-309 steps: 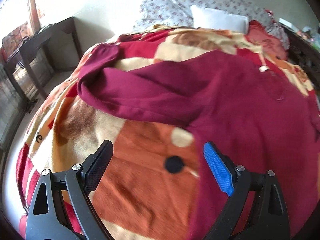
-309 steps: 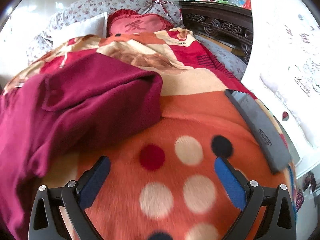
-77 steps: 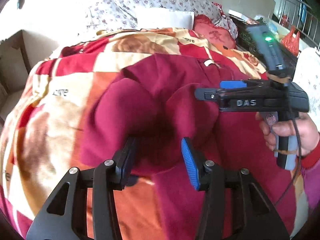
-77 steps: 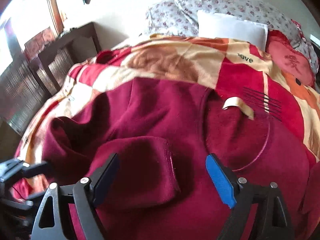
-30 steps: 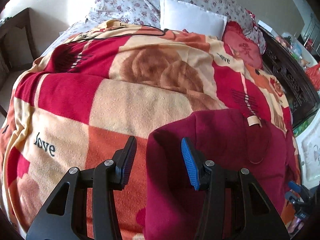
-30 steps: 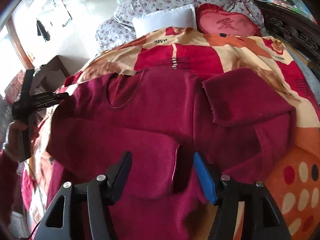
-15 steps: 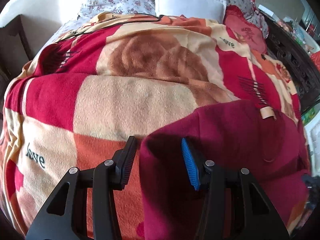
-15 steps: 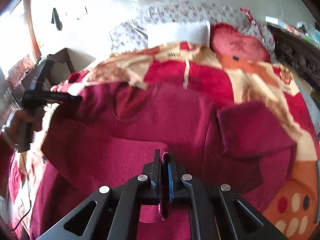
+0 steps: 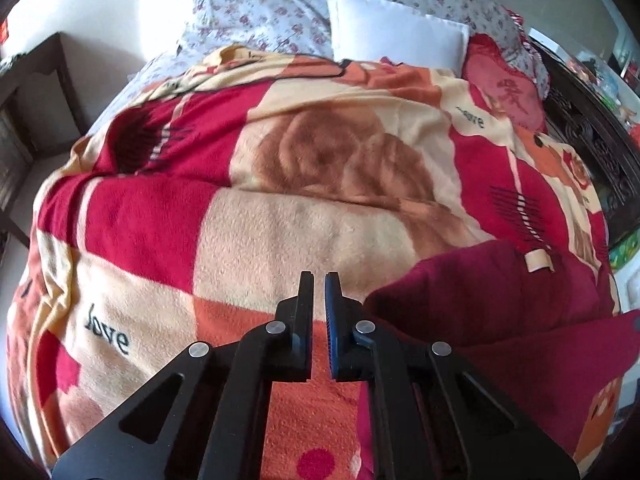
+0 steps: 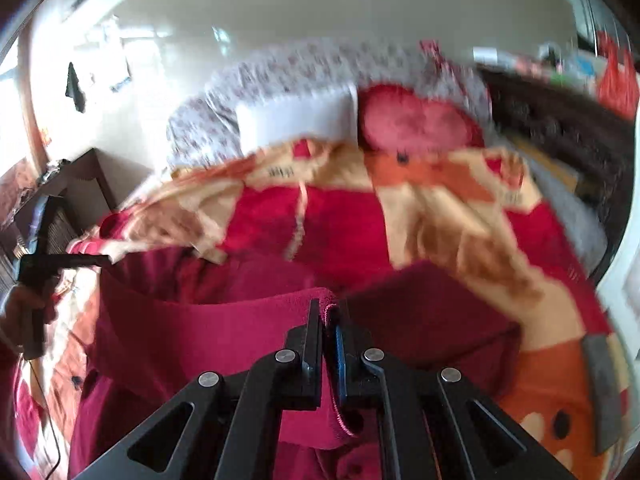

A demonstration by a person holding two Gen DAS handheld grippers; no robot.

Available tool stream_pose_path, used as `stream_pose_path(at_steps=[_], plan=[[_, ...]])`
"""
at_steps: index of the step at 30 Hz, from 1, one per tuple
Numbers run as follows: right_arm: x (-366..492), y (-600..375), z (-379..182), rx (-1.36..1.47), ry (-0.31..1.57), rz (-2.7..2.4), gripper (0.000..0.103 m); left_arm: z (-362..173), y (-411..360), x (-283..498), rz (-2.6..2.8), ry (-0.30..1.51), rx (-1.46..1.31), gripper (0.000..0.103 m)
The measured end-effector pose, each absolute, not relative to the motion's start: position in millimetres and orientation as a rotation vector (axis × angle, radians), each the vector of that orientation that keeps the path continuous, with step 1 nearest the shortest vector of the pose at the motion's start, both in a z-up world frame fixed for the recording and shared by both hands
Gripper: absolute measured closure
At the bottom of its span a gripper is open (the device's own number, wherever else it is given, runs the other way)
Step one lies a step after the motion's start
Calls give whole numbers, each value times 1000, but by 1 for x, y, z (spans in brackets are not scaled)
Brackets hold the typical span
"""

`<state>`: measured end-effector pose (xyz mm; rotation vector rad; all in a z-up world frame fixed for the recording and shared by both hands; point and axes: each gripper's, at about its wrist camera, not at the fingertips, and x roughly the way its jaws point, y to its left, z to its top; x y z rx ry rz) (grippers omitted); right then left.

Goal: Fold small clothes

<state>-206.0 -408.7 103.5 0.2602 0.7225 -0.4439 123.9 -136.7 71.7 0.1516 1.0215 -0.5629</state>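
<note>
The maroon garment [image 10: 224, 332] lies across the patterned blanket [image 9: 256, 216], and one hemmed edge of it is pinched in the right gripper [image 10: 329, 312], whose jaws are pressed together on the cloth so that a pink-stitched rim pokes up between the black pad and the blue one. From that pinch the fabric stretches away to the left of the right gripper toward the left gripper [image 10: 102, 259], seen there edge-on in a hand [image 10: 24, 308] at the far side of the garment. In the left wrist view the left gripper [image 9: 319, 280] has just been closing and its jaws now stand drawn together; no cloth shows in the narrow slit between them, and the garment [image 9: 496, 304] lies just to its right, lapping behind the blue finger. Beyond both grippers are a white pillow [image 9: 396, 36], a red cushion [image 10: 416, 122] and floral bedding [image 9: 256, 8].
</note>
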Motion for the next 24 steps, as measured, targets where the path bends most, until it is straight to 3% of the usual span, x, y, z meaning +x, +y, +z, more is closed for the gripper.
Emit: stream_pose_path(at_steps=[4, 6, 8, 13, 18, 24], plan=[[-187, -422, 61, 252, 861, -507, 98, 74, -130, 114, -585, 1032, 102, 99], [-187, -429, 57, 262, 891, -526, 91, 83, -128, 100, -609, 997, 124, 99], [-196, -432, 65, 273, 847, -554, 59, 89, -125, 88, -644, 984, 137, 97], [-192, -401, 105, 339, 711, -324, 58, 79, -114, 57, -713, 1018, 146, 76], [-119, -315, 122, 211, 731, 55, 58, 58, -84, 22, -707, 1058, 109, 76], [-17, -241, 105, 174, 836, 319, 58, 38, -66, -11, -688, 1045, 168, 76]])
